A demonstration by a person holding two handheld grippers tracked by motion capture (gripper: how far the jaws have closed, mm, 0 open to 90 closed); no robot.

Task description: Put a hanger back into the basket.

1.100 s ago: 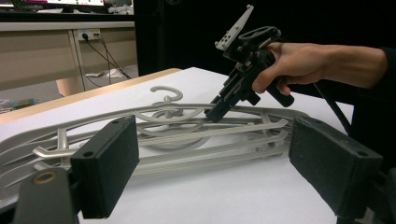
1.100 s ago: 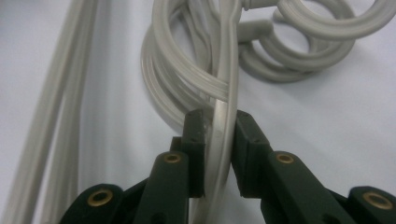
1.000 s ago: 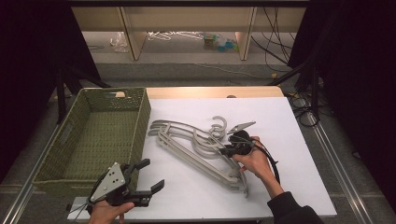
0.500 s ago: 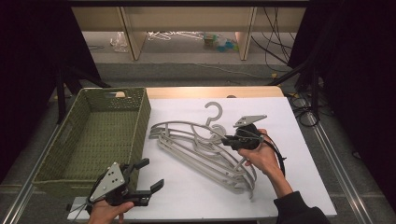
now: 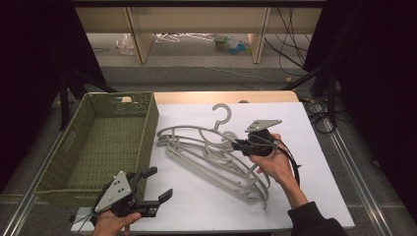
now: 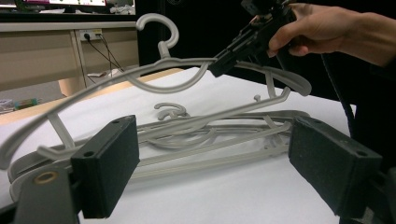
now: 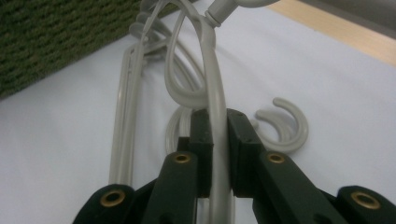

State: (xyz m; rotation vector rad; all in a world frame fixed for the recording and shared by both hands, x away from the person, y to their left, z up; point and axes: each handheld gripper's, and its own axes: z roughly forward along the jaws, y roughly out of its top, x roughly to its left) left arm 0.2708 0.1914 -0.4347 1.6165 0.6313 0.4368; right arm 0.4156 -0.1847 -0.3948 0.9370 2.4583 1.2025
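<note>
1. High view. The right tool [image 5: 242,144] pinches the upper arm of the top hanger [image 5: 196,132], just below its hook, and holds that end off the pile of hangers [image 5: 221,169] lying on the white worktop [image 5: 314,147]. The hanger's far end points toward the green woven basket [image 5: 64,167] at the left. The left tool [image 5: 152,189] hovers at the near edge beside the basket, jaws spread and holding nothing.

2. Left gripper view. The left tool [image 6: 215,163] shows its two black pads wide apart. Beyond them the top hanger [image 6: 140,74] hangs tilted above the pile [image 6: 210,135], gripped by the right tool [image 6: 219,67]; its low end appears close to the pile, contact uncertain.

3. Right gripper view. The right tool [image 7: 218,133] has its pads pressed on the grey bar of the top hanger [image 7: 215,84]; further hooks lie on the worktop [image 7: 327,84] beyond.

4. Step in hand, as judged: separating one hanger from the stack. The next move likely calls for lifting until the low end clears the others, then carrying it leftward over the basket wall without snagging neighbouring hooks.
</note>
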